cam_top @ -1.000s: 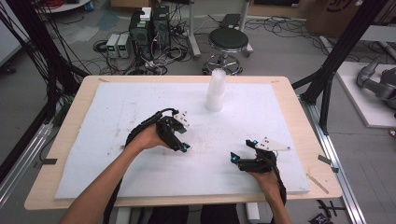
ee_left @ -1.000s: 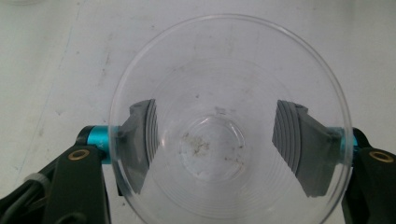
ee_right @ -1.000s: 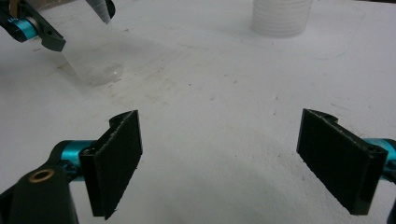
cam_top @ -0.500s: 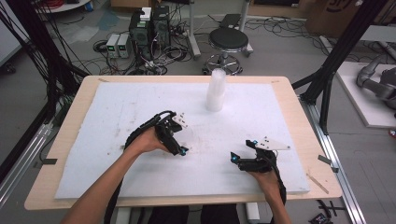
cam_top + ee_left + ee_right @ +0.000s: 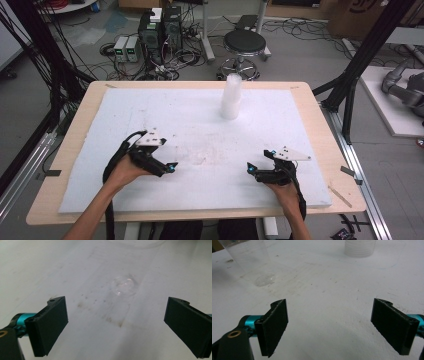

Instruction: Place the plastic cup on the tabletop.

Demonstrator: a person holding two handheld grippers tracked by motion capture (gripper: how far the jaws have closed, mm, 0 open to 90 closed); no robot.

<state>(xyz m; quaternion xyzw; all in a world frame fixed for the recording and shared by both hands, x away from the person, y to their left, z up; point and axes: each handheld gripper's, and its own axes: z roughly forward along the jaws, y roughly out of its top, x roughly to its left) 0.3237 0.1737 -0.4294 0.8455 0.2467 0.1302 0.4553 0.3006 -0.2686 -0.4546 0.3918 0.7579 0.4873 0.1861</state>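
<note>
A single clear plastic cup (image 5: 249, 261) stands upright on the white foam board (image 5: 190, 110). In the left gripper view its round base (image 5: 124, 286) sits just beyond the jaws. A stack of clear cups (image 5: 230, 97) stands at the far middle of the board, and its bottom (image 5: 360, 248) also shows in the right gripper view. My left gripper (image 5: 169, 167) (image 5: 116, 320) is open and empty, a short way back from the single cup. My right gripper (image 5: 251, 170) (image 5: 329, 320) is open and empty, low over the board at the near right and pointing left.
The board lies on a wooden table (image 5: 330, 150). Behind the table are a black stool (image 5: 244, 42), electronics boxes (image 5: 160, 27) and many cables on the floor. Black frame posts (image 5: 360, 65) stand at both sides.
My left gripper has drawn back toward the near left of the board. The right gripper has stayed where it was.
</note>
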